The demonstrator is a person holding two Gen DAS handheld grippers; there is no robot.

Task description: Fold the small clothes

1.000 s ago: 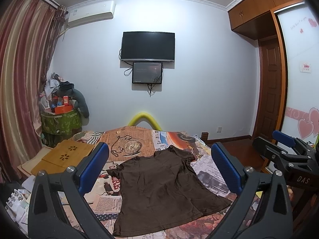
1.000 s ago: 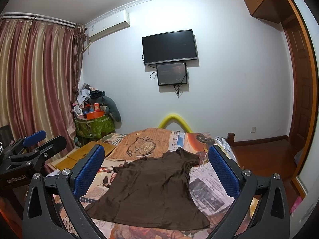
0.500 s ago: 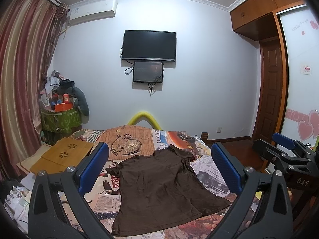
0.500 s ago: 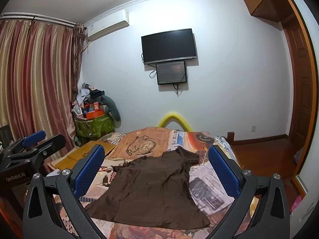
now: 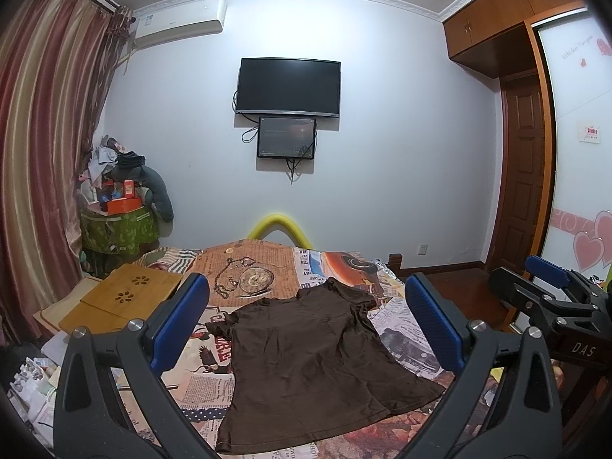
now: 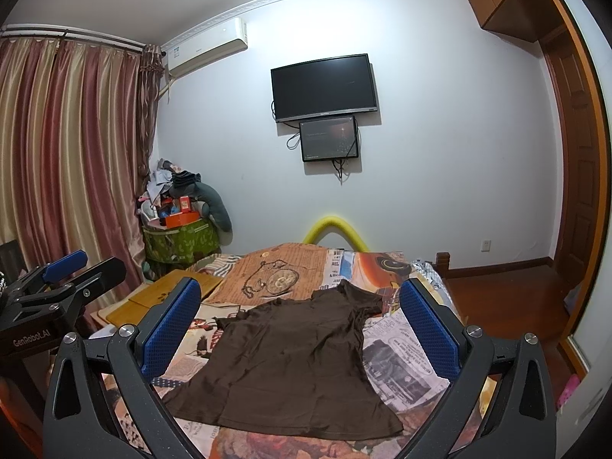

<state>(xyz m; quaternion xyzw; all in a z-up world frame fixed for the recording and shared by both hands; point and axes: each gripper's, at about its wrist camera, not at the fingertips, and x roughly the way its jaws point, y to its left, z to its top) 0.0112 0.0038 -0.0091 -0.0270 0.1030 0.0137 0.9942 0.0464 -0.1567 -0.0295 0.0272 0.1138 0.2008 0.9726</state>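
A small dark brown T-shirt [image 5: 313, 359] lies spread flat on the bed, collar towards the far wall; it also shows in the right wrist view [image 6: 290, 359]. My left gripper [image 5: 306, 306] is open and empty, held above the near end of the bed with the shirt framed between its blue pads. My right gripper [image 6: 298, 302] is open and empty too, at a similar height. The right gripper shows at the right edge of the left wrist view [image 5: 550, 294], and the left gripper at the left edge of the right wrist view [image 6: 57, 279].
The bed has a newspaper-print cover [image 5: 405, 336]. A bamboo lap tray [image 5: 118, 298] lies at the bed's left side. A cluttered green stand [image 5: 118, 225] and curtains [image 5: 42, 153] are left; a wooden door [image 5: 524, 176] and floor are right. A TV [image 5: 288, 86] hangs on the far wall.
Both views have drifted very slightly; the shirt lies as before and both grippers stay open.
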